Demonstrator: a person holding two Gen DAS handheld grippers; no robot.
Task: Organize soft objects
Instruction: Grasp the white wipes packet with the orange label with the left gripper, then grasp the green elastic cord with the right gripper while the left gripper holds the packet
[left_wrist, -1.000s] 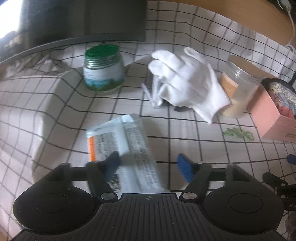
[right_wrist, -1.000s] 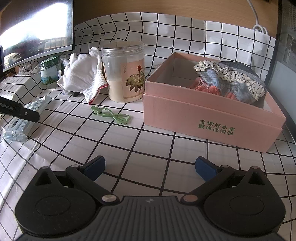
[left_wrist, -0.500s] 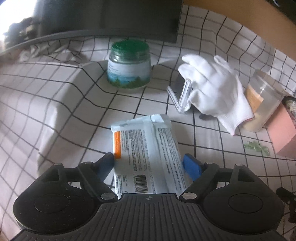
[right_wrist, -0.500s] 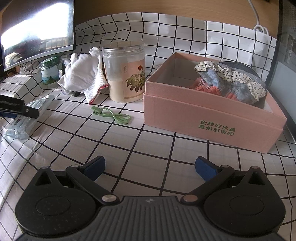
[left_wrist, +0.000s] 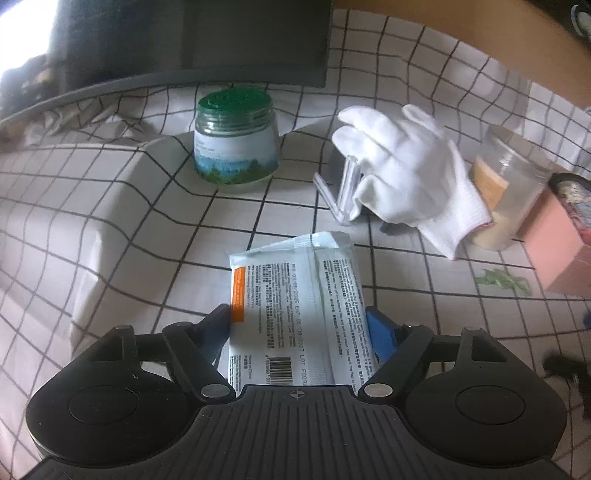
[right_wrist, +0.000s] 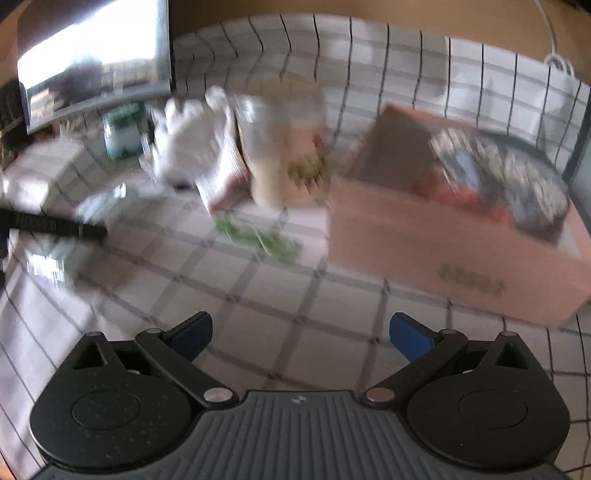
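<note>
A white wipes packet with printed text and an orange stripe lies lengthwise between the fingers of my left gripper. Both blue pads press its long edges, so the gripper is shut on it. Whether it is off the cloth I cannot tell. A white glove lies beyond it, draped over a clear plastic piece. The right wrist view is blurred. My right gripper is open and empty over the checked cloth. A pink box holding soft clothes stands ahead to its right.
A green-lidded jar stands behind the packet, under a dark monitor. A clear jar of pale powder sits between the glove and the box. A green clip lies on the cloth before it.
My left gripper moved forward over the packet, and its pads now touch both edges. The right wrist view has gone blurred, so my right gripper is moving.
</note>
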